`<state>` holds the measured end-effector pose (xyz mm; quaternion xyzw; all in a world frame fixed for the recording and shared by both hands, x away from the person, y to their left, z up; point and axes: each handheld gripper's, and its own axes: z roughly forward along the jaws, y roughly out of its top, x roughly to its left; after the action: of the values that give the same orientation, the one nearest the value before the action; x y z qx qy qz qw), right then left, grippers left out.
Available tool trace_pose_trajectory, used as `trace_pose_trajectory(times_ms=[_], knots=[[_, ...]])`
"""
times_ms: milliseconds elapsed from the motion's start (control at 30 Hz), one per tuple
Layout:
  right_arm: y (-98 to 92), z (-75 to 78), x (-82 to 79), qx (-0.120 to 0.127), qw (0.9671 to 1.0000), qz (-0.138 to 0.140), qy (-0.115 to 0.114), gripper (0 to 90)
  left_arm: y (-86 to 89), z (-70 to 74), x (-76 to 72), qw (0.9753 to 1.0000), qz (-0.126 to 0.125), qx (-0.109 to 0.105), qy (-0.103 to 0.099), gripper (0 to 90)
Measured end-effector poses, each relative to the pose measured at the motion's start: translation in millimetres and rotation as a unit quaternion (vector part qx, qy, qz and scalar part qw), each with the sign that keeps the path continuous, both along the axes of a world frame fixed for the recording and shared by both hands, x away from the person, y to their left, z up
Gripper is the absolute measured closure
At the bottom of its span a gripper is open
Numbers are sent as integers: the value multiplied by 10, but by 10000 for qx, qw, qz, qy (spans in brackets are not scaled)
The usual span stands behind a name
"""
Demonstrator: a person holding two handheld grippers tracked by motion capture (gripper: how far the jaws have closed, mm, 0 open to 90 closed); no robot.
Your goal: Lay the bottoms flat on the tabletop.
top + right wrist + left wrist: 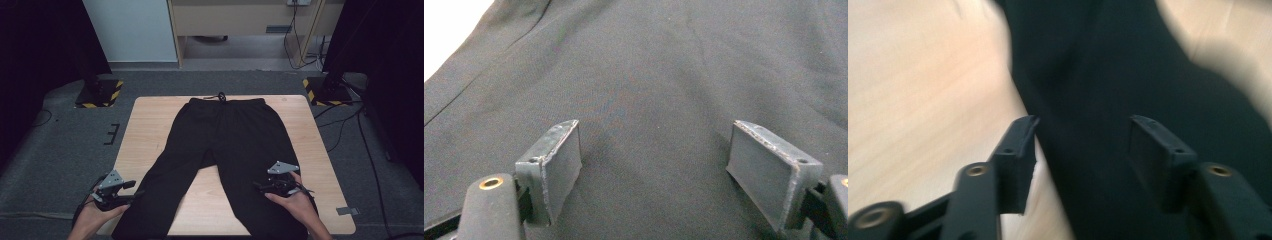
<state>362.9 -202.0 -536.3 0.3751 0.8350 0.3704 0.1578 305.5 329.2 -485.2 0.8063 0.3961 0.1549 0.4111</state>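
Black trousers (220,150) are spread on the wooden surface (150,125) over grey carpet (60,145); the left claw (131,192) and right claw (257,185) are held wide open, empty, at the near legs.

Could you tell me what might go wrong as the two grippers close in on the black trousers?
The left gripper straddles the trouser leg's edge, so it may catch only a thin fold. The right gripper faces flat cloth, so its open jaws might slide off. Both legs overhang the table and could drag.

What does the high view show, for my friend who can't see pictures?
Black trousers lie flat on a wooden table, waistband at the far edge. A person holds the left gripper and right gripper beside the two trouser legs.
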Motion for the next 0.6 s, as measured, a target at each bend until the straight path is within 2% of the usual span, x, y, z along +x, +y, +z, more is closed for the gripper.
trace_pose_trajectory(times_ms=[33, 100, 133, 167, 267, 300, 367, 433, 500, 567, 600], knots=[[0, 0, 0, -2, 10000, -1, 0, 215, -97, 14, 27, 10000, 10, -57, -47, 449], [2, -1, -1, -4, 10000, -14, -8, 214, -388, -39, 104, 9996, -105, 233, -96, 457], [3, 0, -2, -6, 10000, -19, -8, 214, -487, -82, 130, 9995, -157, 265, -68, 450], [3, 0, -3, -7, 10000, -21, -9, 214, -641, -166, 176, 9991, -196, 383, 5, 448], [2, 0, -10, -6, 10000, -21, -11, 212, -897, -365, 264, 9982, -198, 485, 284, 453], [1, 0, -11, -4, 10000, -27, -13, 212, -978, -442, 256, 9986, -128, 470, 189, 468], [-10, 0, -16, -22, 10000, -8, -17, 211, -1035, -449, 220, 9989, -68, 435, 163, 466], [-24, 0, -24, -15, 10000, 11, -11, 210, -1136, -442, 114, 9981, -283, 526, 140, 478], [-46, -1, -30, -14, 10000, 2, -14, 209, -1268, -440, -50, 9974, -523, 472, 167, 470], [-68, 0, -36, -17, 10000, -10, -9, 207, -1385, -427, -181, 9955, -758, 531, 186, 465], [-79, 0, -38, -24, 10000, -29, -17, 207, -1440, -419, -244, 9948, -869, 460, 273, 465]])
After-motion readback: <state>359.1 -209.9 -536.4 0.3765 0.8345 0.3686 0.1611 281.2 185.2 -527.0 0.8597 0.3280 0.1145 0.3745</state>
